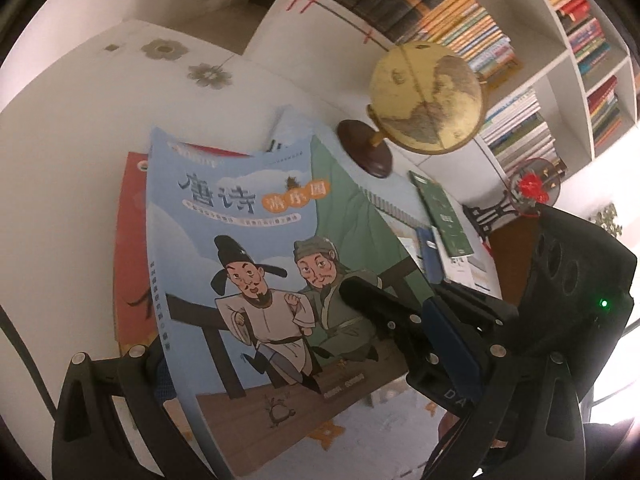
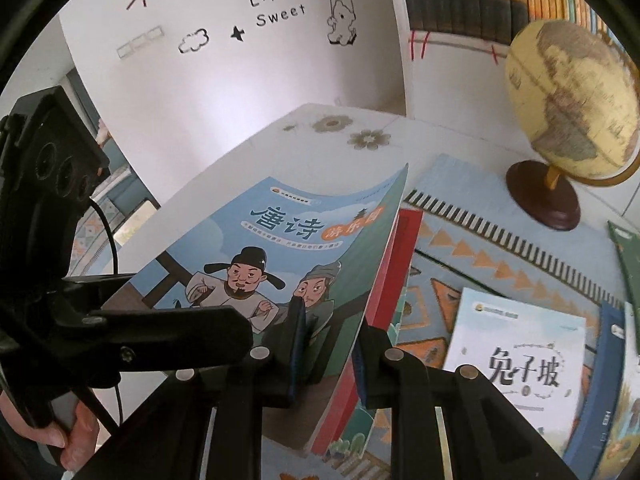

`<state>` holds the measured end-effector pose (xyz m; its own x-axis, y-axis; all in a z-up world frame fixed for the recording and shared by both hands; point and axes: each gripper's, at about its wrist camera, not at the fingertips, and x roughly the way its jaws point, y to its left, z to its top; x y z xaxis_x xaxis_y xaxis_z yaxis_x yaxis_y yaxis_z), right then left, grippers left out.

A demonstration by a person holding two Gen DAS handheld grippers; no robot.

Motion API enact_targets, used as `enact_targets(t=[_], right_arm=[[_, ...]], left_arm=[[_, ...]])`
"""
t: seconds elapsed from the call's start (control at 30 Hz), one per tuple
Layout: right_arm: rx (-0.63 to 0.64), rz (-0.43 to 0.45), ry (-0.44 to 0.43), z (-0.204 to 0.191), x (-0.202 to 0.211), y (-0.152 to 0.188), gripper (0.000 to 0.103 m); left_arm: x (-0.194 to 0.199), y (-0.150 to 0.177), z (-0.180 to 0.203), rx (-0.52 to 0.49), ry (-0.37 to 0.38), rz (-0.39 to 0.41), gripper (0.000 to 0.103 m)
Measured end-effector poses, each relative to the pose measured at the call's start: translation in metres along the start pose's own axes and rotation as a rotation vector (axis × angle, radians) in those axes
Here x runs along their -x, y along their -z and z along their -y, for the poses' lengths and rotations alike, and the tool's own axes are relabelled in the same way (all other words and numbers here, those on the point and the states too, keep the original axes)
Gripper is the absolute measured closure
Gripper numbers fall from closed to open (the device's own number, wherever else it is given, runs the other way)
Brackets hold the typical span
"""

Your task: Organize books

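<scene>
Looking along the left claw first, what sort of room is it?

White table [image 1: 60,160] with flower decals, and a patterned mat [image 1: 384,420] over part of it. A globe [image 1: 426,96] on a dark wooden foot stands at the back. A green book [image 1: 440,212] lies flat beside it. Behind rise the white bookshelves [image 1: 560,68], packed with spines.

And the books being sorted?

A blue picture book [image 1: 248,280] fills the middle, held up at a slant, with a red book [image 1: 130,240] right behind it.

The left gripper [image 1: 318,348]?

Jaws wide apart. One finger sits at the stack's left edge, though I cannot tell if it touches. The other stands clear on the far side. It pinches nothing.

Now the right claw's view.

Same table, and a wall sticker [image 2: 276,4] reading "Life is Sweet" with a sun and clouds. The globe is at the upper right, and a white book [image 2: 516,352] lies flat on the mat.

Its grip?

The right gripper [image 2: 330,340] points steeply down. Its blue pads [image 2: 298,340] are clamped on the stack's edge — one on the blue cover, the other behind the red book. The pair is tilted above the mat.

Anyone in view?

Only a hand [image 2: 68,440] low at the left, wrapped round the left gripper's handle — that claw's fingers reach toward the blue cover's lower corner.
</scene>
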<state>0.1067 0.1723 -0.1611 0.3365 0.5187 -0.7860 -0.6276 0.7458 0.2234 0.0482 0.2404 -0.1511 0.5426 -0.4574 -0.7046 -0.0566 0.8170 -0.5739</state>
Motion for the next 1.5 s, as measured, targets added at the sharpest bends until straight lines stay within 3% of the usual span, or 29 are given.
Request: enact_targets(t=[0.17,0.33,0.47,0.67,0.87,1.07,1.2,1.33,1.5], right_arm=[[-0.022,-0.04,0.011,0.002,-0.013,0.005,0.08],[-0.056,-0.115,0.019,0.008,-0.027,0.013,0.068],[-0.028,-0.193,0.061,0.012,-0.031,0.025,0.061],[-0.061,-0.226,0.129,0.037,0.015,0.074,0.056],[-0.154,-0.257,0.284,0.082,0.086,0.131,0.055],[-0.284,-0.186,0.494,0.144,0.162,0.15,0.047],[-0.288,-0.174,0.523,0.173,0.178,0.147,0.047],[-0.269,-0.167,0.51,0.193,0.183,0.142,0.047],[-0.233,-0.164,0.448,0.209,0.177,0.138,0.046]], left_arm=[[-0.008,0.007,-0.016,0.046,0.014,-0.025,0.001],[-0.018,0.016,-0.027,0.084,-0.006,-0.044,0.001],[-0.009,0.029,-0.037,0.088,-0.094,-0.037,0.001],[0.016,0.065,-0.031,0.05,-0.259,-0.08,0.001],[0.01,0.103,0.027,-0.06,-0.259,-0.106,0.001],[-0.029,0.112,0.102,-0.187,-0.189,-0.086,0.001],[-0.068,0.1,0.149,-0.242,-0.165,-0.167,0.001],[-0.086,0.09,0.183,-0.26,-0.163,-0.169,0.001],[-0.113,0.081,0.192,-0.18,-0.156,-0.21,0.001]])
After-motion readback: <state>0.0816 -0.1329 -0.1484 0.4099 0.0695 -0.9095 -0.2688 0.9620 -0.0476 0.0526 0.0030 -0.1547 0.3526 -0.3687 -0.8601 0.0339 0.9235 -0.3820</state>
